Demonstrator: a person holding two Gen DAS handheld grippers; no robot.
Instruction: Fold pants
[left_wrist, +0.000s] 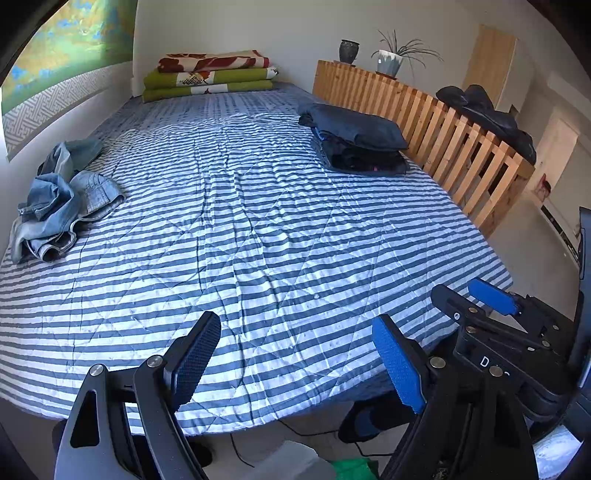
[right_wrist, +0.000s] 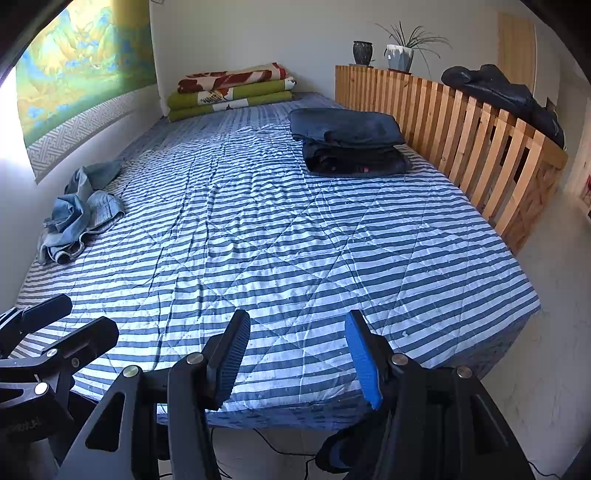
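Writing is scarce: only a white letter "D" shows on the black body of the right gripper (left_wrist: 491, 295) as seen from the left wrist camera; the mark after it is too partial to read. On the far-left body in the right wrist view there is faint embossed lettering, too blurred to make out.

Both tools hang over the near edge of the striped quilt (left_wrist: 258, 221), well apart from any clothing. The left gripper (left_wrist: 299, 354) has its jaws spread wide with nothing between them; the right one also stands parted and empty, less widely.

The light denim pants (left_wrist: 62, 210) lie crumpled in a heap at the left edge of the bed, near the wall. A stack of dark folded garments (left_wrist: 358, 140) sits on the far right side, just beside the wooden slatted rail (left_wrist: 443, 136). Folded green and red blankets (left_wrist: 210, 75) rest at the head. A dark vase (left_wrist: 349, 51) and a potted plant (left_wrist: 391, 61) stand on the rail's top, and a black jacket (left_wrist: 487, 114) drapes over it. Nothing lies between the grippers and the jeans but bare quilt.
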